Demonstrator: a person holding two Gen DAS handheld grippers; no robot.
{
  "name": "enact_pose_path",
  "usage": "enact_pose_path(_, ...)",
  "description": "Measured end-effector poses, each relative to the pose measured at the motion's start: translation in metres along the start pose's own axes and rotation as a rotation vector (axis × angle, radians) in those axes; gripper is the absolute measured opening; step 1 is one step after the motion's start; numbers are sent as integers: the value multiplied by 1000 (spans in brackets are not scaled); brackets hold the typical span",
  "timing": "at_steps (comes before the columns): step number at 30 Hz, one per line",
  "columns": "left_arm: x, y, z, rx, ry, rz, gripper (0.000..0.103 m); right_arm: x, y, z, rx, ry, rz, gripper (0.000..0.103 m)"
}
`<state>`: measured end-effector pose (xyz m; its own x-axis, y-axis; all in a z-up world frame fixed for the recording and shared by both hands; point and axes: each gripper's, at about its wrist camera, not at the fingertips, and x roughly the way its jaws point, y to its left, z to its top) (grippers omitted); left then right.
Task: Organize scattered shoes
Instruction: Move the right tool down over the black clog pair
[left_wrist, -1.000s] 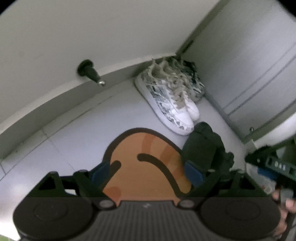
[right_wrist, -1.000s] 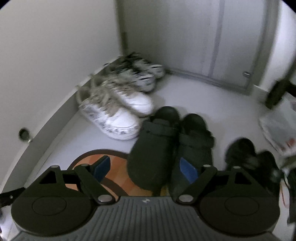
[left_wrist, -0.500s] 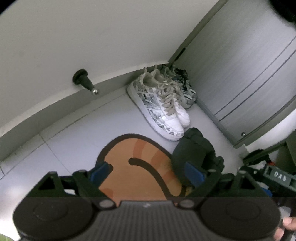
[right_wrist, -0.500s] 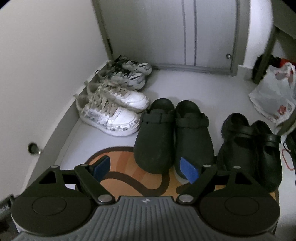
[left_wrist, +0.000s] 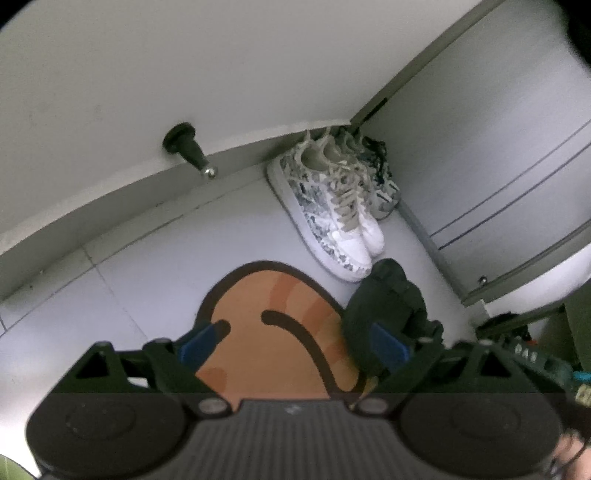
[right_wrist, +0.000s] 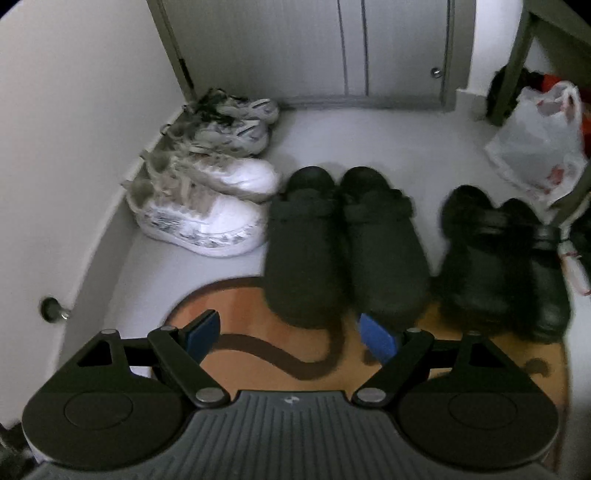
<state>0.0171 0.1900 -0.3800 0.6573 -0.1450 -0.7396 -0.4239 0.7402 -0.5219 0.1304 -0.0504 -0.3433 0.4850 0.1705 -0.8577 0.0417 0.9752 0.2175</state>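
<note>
Now the right view has swung round from a second ago to take in the whole row on the floor: grey sneakers (right_wrist: 229, 122) by the wall, white sneakers (right_wrist: 207, 206), black clogs (right_wrist: 343, 240) on the orange mat (right_wrist: 251, 354), then black sandals (right_wrist: 506, 258), each pair side by side. Both the left tool (left_wrist: 291, 341) and right tool (right_wrist: 291, 334) hang wide and empty, so the sorting looks about finished.

left tongs (left_wrist: 295, 341) hide part of a dark clog (left_wrist: 384, 295).
</note>
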Motion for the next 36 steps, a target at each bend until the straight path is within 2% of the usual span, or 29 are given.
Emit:
enact_pose_path(2,1,2,0,-14,14,-9,93,8,4,0,-47,16,-20,87)
enact_pose_path(8,0,6,3,10,-17,23,93,24,17,18,-109,51,16,87)
enact_pose_path(15,-1,8,7,17,-39,40,93,20,19,41,-133,77,51,87)
enact_pose_path(20,-5,7,10,25,-69,27,93,14,0,55,-82,69,68,87)
enact_pose_path(25,-5,4,11,39,-79,20,93,18,-14,56,-56,87,69,87)
enact_pose_path(31,-10,2,11,61,-127,44,93,26,-28,68,20,173,46,87)
enact_pose_path(36,-11,1,13,88,-138,51,93,26,-31,73,10,151,47,86)
